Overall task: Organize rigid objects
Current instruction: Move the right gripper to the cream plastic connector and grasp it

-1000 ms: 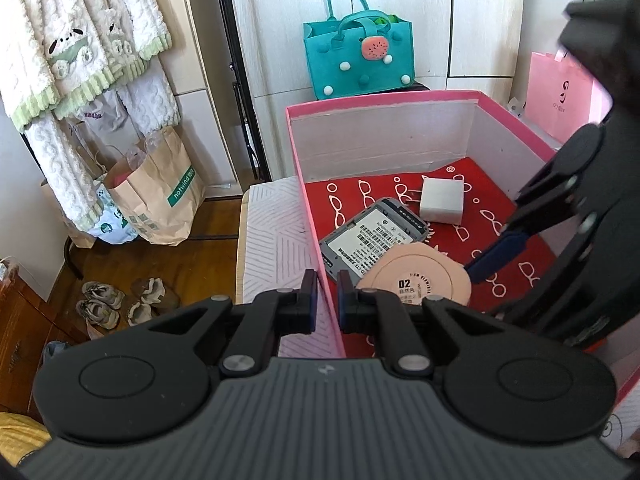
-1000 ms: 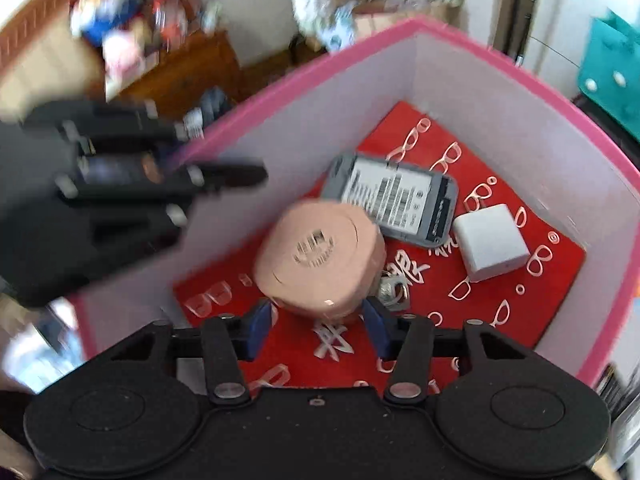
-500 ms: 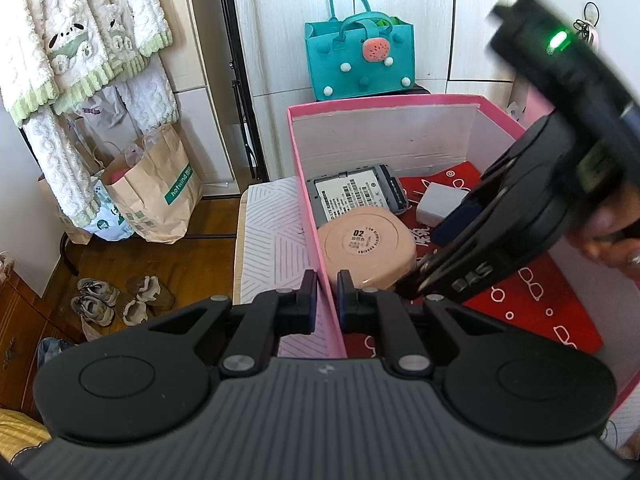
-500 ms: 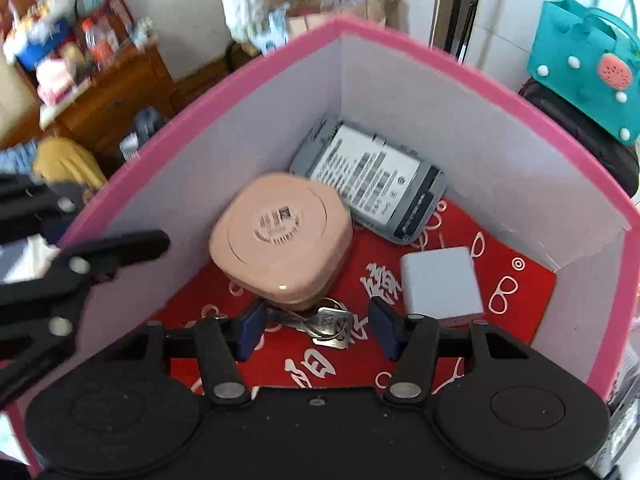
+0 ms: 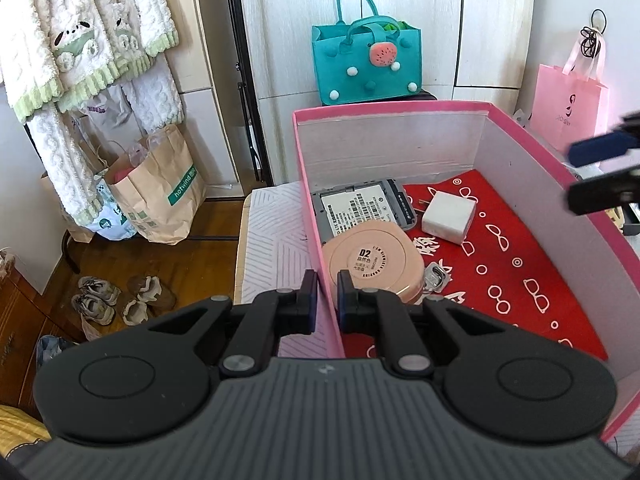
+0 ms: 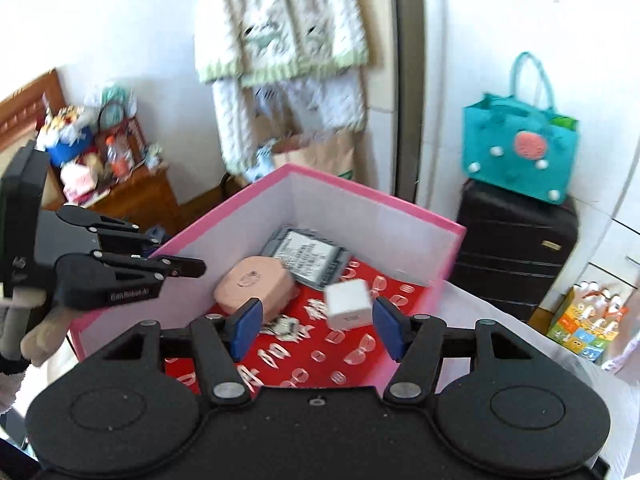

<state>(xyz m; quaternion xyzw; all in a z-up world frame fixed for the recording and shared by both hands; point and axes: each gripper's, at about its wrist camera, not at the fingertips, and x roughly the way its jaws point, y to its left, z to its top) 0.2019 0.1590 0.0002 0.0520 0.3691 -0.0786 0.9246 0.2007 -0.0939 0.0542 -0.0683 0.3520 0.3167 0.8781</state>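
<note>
Right tongs (image 6: pixel 316 320) now pulled up out of pink box (image 5: pixel 306 184), empty, jaws opening. Peach compact (image 5: pixel 374 266) released, now at box's 9 o'clock wall. Left tongs (image 5: pixel 323 294) pinch that wall. Placement done.

Left gripper clamped, right gripper spread and empty.

Left gripper (image 5: pixel 324 292): tilted downward, both pads pressed on the near wall of the pink box (image 5: pixel 308 216), one finger outside, one inside. A hand (image 6: pixel 38 336) shows below it in the right wrist view, wrapped round the handle. Right gripper (image 6: pixel 316 324): angled down above the box's open top, jaws opening, blue pads (image 6: pixel 246 326) wide apart, nothing between them, touching nothing.
</note>
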